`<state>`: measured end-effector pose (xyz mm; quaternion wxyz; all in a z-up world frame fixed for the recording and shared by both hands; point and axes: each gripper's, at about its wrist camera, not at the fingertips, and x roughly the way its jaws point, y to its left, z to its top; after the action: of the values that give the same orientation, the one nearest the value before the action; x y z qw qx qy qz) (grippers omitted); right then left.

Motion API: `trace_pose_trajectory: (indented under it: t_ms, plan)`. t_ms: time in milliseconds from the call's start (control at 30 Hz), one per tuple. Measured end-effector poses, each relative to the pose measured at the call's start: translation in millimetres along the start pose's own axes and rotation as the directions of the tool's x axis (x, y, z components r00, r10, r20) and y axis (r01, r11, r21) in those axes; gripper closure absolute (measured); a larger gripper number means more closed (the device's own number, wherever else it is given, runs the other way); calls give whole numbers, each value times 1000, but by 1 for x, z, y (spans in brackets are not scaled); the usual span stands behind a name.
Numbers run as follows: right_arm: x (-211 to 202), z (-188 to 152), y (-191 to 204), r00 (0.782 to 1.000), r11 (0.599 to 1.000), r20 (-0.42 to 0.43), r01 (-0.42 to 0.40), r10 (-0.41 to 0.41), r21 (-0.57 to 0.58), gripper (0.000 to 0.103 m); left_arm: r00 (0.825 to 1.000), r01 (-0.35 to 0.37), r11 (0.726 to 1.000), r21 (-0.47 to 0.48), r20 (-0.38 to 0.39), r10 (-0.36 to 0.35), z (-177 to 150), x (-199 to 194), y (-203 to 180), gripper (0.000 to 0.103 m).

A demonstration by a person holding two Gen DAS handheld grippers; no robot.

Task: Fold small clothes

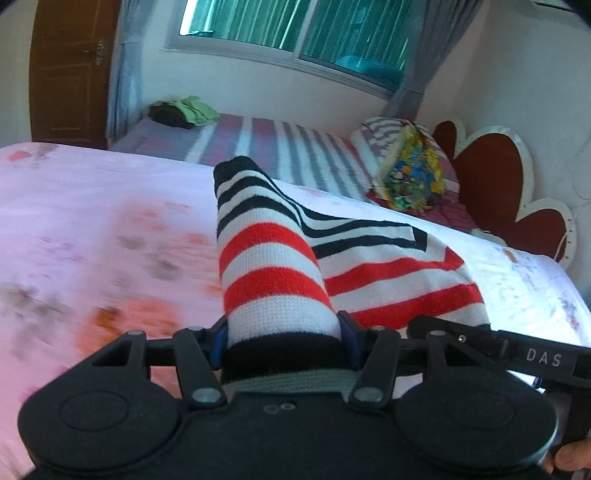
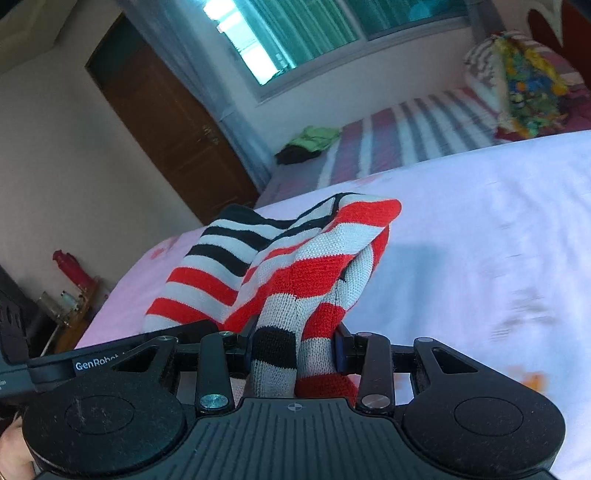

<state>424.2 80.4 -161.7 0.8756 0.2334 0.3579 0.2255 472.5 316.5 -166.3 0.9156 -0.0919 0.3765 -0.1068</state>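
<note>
A small knitted garment [image 1: 273, 258] with red, white and black stripes is held up over a bed with a pale pink flowered sheet [image 1: 92, 229]. My left gripper [image 1: 282, 341] is shut on one end of it, at a black band, and the cloth bulges up between the fingers. The rest drapes to the right toward the right gripper's arm [image 1: 517, 350]. In the right wrist view my right gripper [image 2: 295, 347] is shut on another bunched part of the same garment [image 2: 295, 273], which folds over itself above the sheet [image 2: 480, 229].
Beyond is a second bed with a striped cover [image 1: 277, 147], a green and dark clothes pile [image 1: 184, 112], and a colourful pillow [image 1: 413, 173] by a red heart-shaped headboard [image 1: 491, 173]. A brown door [image 2: 173, 122] and a window [image 1: 295, 26] are behind.
</note>
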Motion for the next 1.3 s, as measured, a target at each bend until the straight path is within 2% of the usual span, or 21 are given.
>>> trace_pose_trajectory:
  t_ms: [100,233,333,400,467,567,700,833,900,967,1100,1133,1167,1233,1300]
  plan:
    - [45,-9,28,1000,1000,-1,-13,13,-1,65,1000,-16,1000,1,7,16,2,6,39,48]
    - [90,-24,46,1000,1000,-28,-3,2,-22,65,1000,-20,1000,-10,0,20,-3,21,77,47]
    - [112,-37,44,998,999,-60,33,-35,-22,65,1000,-18,1000,-23,-24,18,-20,34,102,46]
    - [119,-40,31,997,999,-69,33,-32,9,65,1000,13,999,-46,6,-12,-29,34,112,42]
    - [123,-40,22,996,998,-79,38,-34,50,58,1000,16,999,-43,14,-15,-29,34,108,42]
    - [123,-28,20,995,997,-92,51,-46,58,58,1000,17,998,-56,-6,-17,-26,31,113,42]
    - [128,-9,9,994,983,-113,27,-6,179,52,999,24,996,-91,-34,-28,-19,21,125,42]
    - [138,4,-2,993,975,-121,28,-1,219,51,999,33,994,-103,-16,-35,-16,15,129,44]
    - [142,9,-9,993,972,-118,20,8,235,49,1000,21,995,-95,10,-20,-12,12,129,44]
    - [146,13,-12,994,972,-111,16,11,234,40,1000,5,997,-74,31,-2,-7,16,128,44]
    - [166,23,-23,992,968,-116,-16,46,251,40,999,-45,996,-83,-6,44,6,42,127,44]
    - [169,25,-23,992,967,-114,-18,48,253,41,998,-58,995,-84,-12,57,8,48,127,44]
    - [172,29,-22,994,971,-102,-17,43,238,55,998,-67,994,-85,-15,66,9,53,127,39]
    - [176,35,-17,996,984,-85,-19,34,178,67,997,-77,991,-113,-19,75,9,60,132,38]
    - [171,40,-6,998,996,-51,-36,40,81,71,996,-83,985,-149,-19,81,9,63,136,38]
